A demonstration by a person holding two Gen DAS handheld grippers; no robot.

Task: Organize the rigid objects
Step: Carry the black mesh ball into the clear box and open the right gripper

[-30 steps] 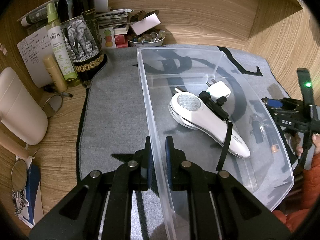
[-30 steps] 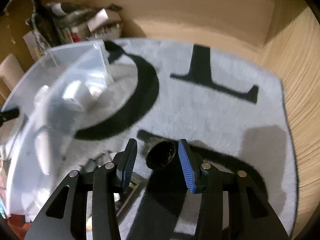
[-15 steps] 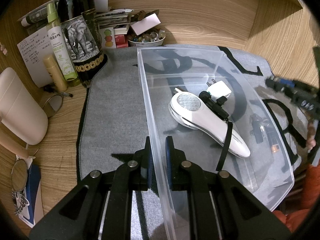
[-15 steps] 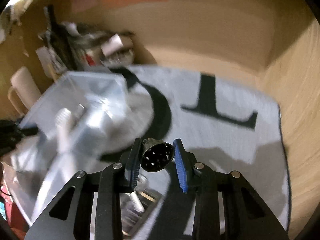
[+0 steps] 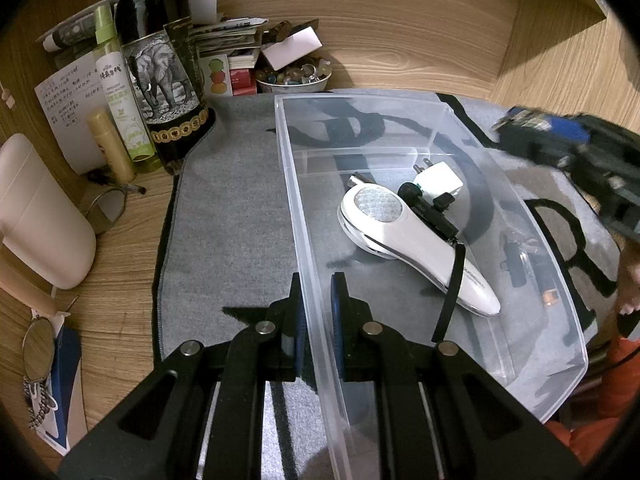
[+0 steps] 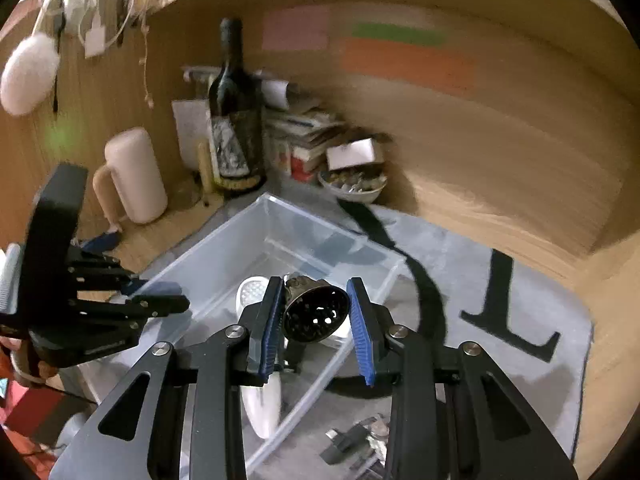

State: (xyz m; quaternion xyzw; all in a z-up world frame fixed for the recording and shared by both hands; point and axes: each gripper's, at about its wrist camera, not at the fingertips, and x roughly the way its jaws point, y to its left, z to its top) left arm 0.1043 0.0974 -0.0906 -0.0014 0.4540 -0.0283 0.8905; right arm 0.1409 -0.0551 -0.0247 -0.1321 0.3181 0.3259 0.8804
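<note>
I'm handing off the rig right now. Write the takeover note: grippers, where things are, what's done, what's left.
Left gripper: shut on the clear bin's near wall, steadying it.
Right gripper: jaws just closed on a dark perforated metal cup, held above the bin.
Done: white handheld device and white plug adapter lie in the bin.
Left: drop the cup in; small dark parts are on the grey mat beside the bin.
</note>
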